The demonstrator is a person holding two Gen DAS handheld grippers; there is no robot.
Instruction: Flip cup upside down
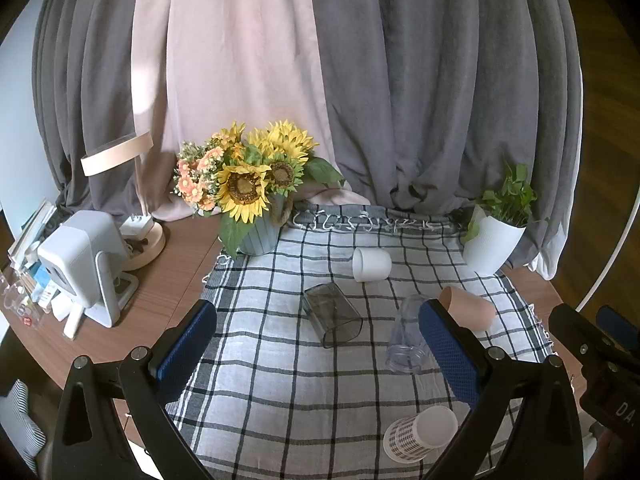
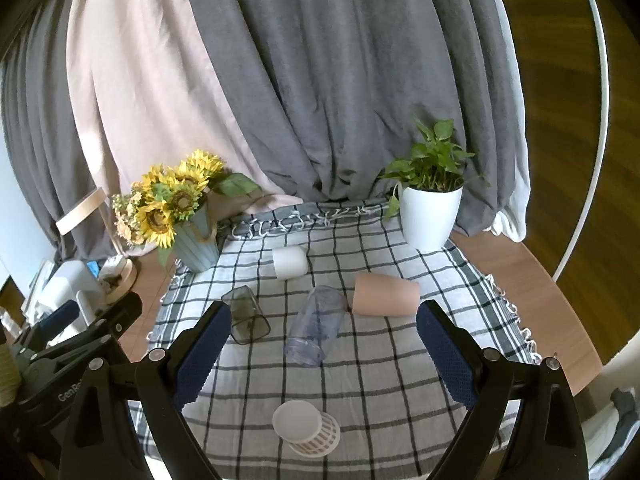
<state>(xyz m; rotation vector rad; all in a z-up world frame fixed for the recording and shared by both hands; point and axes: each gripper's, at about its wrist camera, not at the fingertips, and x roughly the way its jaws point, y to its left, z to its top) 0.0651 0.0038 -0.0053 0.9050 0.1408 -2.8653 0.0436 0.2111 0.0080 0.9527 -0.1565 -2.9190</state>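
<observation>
While both jaws gape — checked paper cup (image 2: pixel 306 428) upside down.

The tablecloth (image 2: pixel 360 380) was woven checked cloth, the table (image 2: pixel 520 280) matt wood, and the clear cup (image 2: pixel 316 326) smooth transparent plastic.

Both the left gripper (image 1: pixel 318 346) and the right gripper (image 2: pixel 322 346) are hovering with blue-padded jaws spread wide, gripping nothing.

5 cups (image 2: pixel 316 328) on tablecloth (image 2: pixel 380 384); sunflower vase (image 2: pixel 196 240) behind-left, potted plant (image 2: pixel 428 216) behind-right.
</observation>
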